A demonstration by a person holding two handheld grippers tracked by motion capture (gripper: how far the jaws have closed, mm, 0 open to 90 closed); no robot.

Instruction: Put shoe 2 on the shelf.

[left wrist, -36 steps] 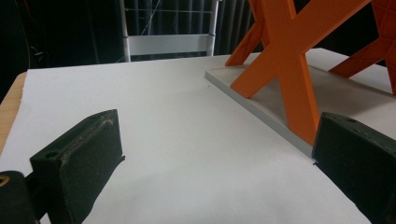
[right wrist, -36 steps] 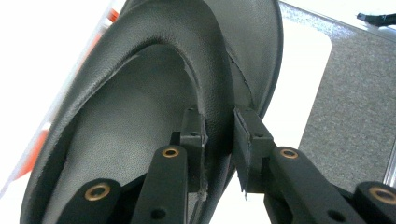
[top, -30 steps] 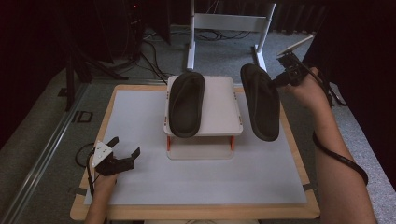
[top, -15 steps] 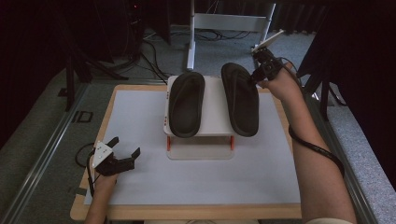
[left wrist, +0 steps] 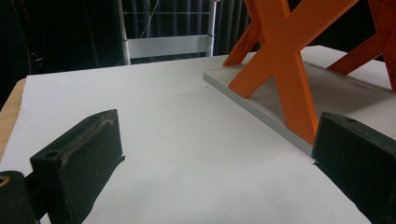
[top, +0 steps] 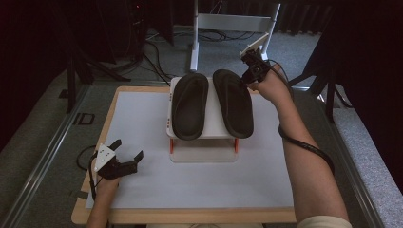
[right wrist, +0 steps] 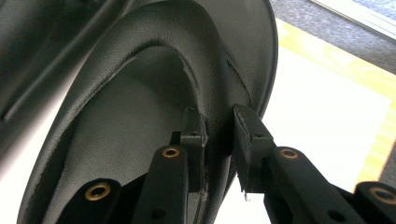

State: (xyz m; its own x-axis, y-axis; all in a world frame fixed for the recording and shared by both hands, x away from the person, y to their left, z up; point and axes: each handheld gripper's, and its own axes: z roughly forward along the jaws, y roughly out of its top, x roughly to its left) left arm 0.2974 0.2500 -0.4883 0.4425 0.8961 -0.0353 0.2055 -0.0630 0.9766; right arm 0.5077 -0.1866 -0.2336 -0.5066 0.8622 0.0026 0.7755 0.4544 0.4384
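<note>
The white table mat (top: 142,190) carries a small white rack (top: 214,128) on orange legs (left wrist: 289,88), and two black slippers are on its top. The left slipper (top: 189,104) lies flat on the rack. The right slipper (top: 233,102) lies beside it, very close, and its outer edge seems to hang a little over the rack's right side. The right gripper (top: 250,75) has its jaws clamped on the strap of this slipper at the far end; in the right gripper view (right wrist: 217,135) the pads pinch the strap from both sides.

The risk, as it looks, is that the slipper tips off the rack edge when released, because part of it has no support. It may also push the left slipper, since the gap is small. A thin strap can slip out of the pads too.

The left gripper (top: 124,154) rests on the mat near the front left, its jaws apart and empty.

The far edge of the rack is hidden under the slippers, so how much the right slipper overhangs is hard to tell
</note>
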